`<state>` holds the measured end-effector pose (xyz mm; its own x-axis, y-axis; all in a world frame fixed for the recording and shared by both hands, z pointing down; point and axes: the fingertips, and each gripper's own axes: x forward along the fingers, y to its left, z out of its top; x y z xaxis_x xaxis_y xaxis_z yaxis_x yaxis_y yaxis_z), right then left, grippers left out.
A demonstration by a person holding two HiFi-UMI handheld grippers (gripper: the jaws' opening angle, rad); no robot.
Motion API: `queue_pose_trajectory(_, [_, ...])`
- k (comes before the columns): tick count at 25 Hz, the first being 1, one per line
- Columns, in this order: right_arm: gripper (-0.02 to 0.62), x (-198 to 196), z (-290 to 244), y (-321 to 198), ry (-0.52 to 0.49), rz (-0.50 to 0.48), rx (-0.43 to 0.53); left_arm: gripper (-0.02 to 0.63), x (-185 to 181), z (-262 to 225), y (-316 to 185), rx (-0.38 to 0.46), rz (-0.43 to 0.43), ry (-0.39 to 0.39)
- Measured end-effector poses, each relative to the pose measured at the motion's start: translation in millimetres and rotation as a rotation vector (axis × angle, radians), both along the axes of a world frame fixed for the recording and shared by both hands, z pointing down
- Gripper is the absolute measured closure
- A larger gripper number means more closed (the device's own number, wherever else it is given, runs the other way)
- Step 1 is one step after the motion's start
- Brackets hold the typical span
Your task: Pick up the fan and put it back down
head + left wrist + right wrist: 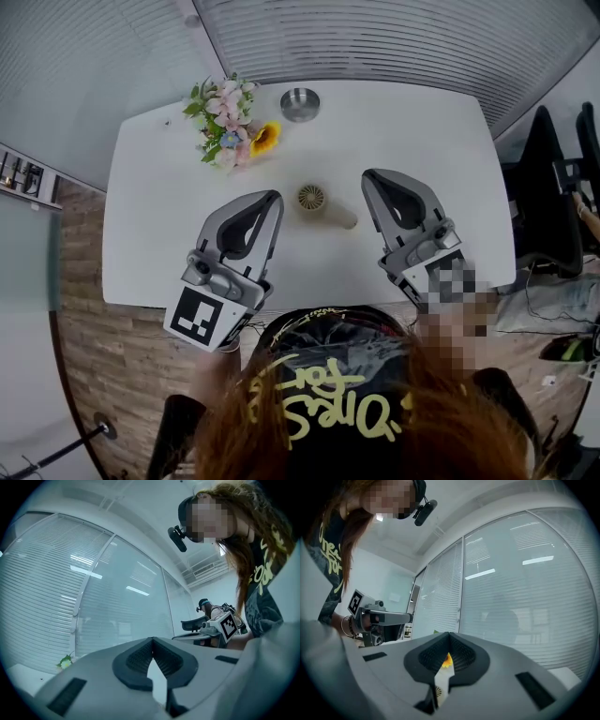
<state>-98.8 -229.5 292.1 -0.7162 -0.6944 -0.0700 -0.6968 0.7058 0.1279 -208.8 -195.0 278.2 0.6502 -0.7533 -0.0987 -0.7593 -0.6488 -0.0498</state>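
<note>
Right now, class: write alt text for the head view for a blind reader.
A small beige fan lies on a white table between the shut, empty left gripper and right gripper. A bouquet and a metal bowl stand beyond it.

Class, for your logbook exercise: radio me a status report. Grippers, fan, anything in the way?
Left gripper shut, empty. Right gripper shut, empty. Fan lying on table between them, untouched. Flowers and bowl farther back, not blocking.

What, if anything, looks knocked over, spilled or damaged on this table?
Nothing stands out. The fan lies flat on the white table between the left gripper and right gripper, both shut and empty; the flowers and metal bowl sit apart behind it.
</note>
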Motion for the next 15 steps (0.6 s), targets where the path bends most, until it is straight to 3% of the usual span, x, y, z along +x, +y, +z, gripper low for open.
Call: queue_pose_trajectory(15, [0.592, -4.8, 2.7, -2.1, 0.015, 0.000, 0.000, 0.614, -3.3, 4.7, -2.7, -0.017, 0.011, 0.001])
